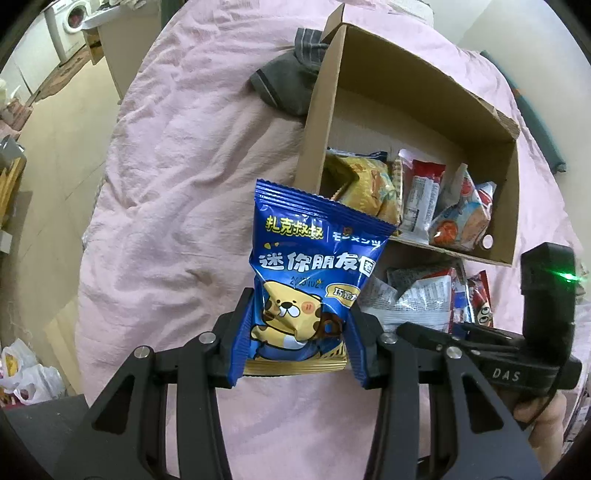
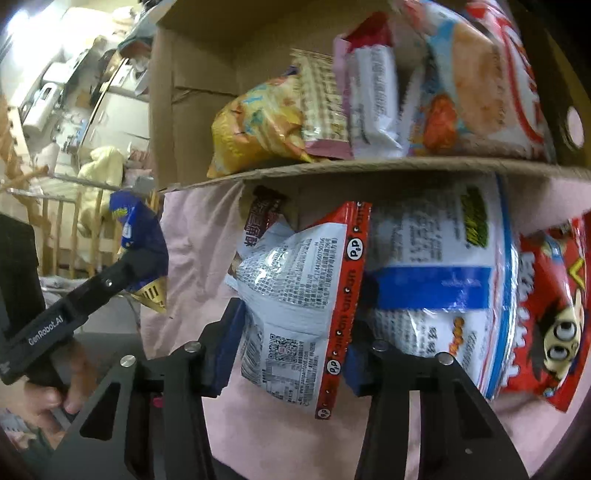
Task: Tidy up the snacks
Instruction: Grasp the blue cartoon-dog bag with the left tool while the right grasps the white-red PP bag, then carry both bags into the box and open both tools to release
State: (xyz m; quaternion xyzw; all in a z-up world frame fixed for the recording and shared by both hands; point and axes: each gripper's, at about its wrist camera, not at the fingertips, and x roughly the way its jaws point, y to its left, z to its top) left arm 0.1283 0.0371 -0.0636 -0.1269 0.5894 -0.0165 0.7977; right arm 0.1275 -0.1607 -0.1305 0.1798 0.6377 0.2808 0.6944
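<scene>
My left gripper (image 1: 299, 332) is shut on the lower part of a blue snack bag (image 1: 314, 258) with a cartoon bear, held upright over the pink bed beside an open cardboard box (image 1: 417, 107). The box holds several packets, among them a yellow bag (image 1: 373, 188). In the right wrist view my right gripper (image 2: 290, 354) has its pads pressed on a white snack packet (image 2: 295, 288) with a red edge, just outside the box wall (image 2: 369, 164). That packet lies in a loose pile with a large white-and-blue packet (image 2: 436, 258) and a red cartoon bag (image 2: 546, 306).
A pink bedspread (image 1: 177, 166) covers the whole working surface. A grey garment (image 1: 291, 81) lies against the box's far side. The floor and a washing machine (image 1: 70, 26) are off the bed's left edge. Plastic bags (image 1: 26, 376) sit on the floor.
</scene>
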